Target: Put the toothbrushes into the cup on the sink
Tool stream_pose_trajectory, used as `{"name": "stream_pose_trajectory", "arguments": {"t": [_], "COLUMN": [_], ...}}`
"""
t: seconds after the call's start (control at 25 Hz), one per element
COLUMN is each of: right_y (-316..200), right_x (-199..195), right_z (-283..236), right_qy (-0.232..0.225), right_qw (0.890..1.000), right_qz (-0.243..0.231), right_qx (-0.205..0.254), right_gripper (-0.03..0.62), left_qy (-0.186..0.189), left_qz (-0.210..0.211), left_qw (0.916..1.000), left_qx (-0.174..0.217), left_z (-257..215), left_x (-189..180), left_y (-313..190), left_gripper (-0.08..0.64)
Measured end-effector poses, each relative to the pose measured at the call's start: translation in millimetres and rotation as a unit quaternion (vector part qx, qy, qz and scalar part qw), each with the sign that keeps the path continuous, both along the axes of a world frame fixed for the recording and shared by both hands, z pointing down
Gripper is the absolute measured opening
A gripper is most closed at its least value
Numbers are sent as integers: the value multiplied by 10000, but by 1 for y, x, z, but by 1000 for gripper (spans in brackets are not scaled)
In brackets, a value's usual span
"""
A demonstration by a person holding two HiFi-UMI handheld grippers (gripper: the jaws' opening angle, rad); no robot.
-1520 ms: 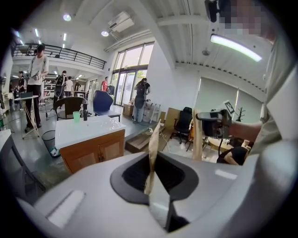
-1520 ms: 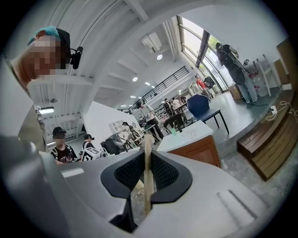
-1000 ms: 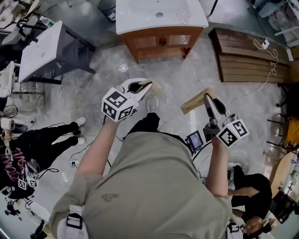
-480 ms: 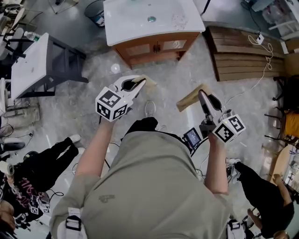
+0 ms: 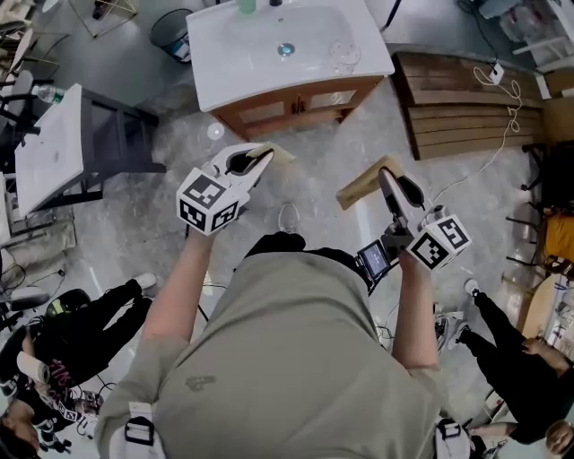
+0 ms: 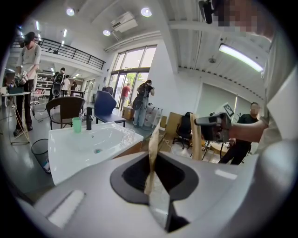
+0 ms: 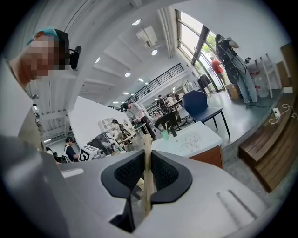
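Note:
A white sink [image 5: 224,72] on a wooden cabinet stands ahead at the top of the head view. On its back rim are a green cup [image 5: 247,7] and a black tap [image 5: 276,3]; a clear glass [image 5: 343,56] sits at its right. My left gripper [image 5: 256,160] is shut on a flat tan toothbrush [image 5: 276,154], seen edge-on between the jaws [image 6: 152,153]. My right gripper [image 5: 387,184] is shut on a second tan toothbrush [image 5: 361,186], a thin strip [image 7: 147,167] in its own view. Both are held over the floor, short of the sink [image 6: 88,144]. The green cup [image 7: 164,135] shows far off.
A grey table [image 5: 54,134] stands at the left, with a round bin [image 5: 169,31] beyond it. A slatted wooden platform [image 5: 466,99] with a white cable lies right of the sink. People are at the lower left [image 5: 81,323] and lower right [image 5: 520,350].
The sink has come closer in the head view, and its cup and tap have come into sight. Both grippers travel with me towards it, holding the same things.

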State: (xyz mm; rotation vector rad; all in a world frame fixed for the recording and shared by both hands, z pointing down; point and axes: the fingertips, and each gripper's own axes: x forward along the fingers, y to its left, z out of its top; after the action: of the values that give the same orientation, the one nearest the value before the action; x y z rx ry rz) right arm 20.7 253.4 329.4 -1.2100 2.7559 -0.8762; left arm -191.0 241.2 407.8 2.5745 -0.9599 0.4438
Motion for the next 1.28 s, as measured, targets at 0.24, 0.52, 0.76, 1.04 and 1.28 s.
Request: {"name": "stream_pose_trajectory", "arguments": {"t": [0.24,0.52,0.76,1.04,1.28], "right_y": [-32,-67,-91,-123,-163], "right_x": [-5,-8,-8,-2,11], "right_z": [-3,-8,-8,-6,-2], "right_qy": [-18,-19,-16,-96,-153], "right_qw": [9999,9998,9998,9998,9999], "right_qz": [119,184,176,155,67], "right_qx": [31,45,51,91,22], "right_gripper": [55,55,55,55,55], "left_qy": [12,18,75,82,38], "left_qz": [93,142,85,49,10], "left_qw": [10000,9999,9999,10000,10000], "left_qx": [26,25,26,26,-13], "left_z": [-3,-6,-8,-7,-8], "left_x": [-5,-8,-9,0,14], "left_y": [-36,-72,-96,-122,-159], "left_gripper": [34,34,34,34,34]}}
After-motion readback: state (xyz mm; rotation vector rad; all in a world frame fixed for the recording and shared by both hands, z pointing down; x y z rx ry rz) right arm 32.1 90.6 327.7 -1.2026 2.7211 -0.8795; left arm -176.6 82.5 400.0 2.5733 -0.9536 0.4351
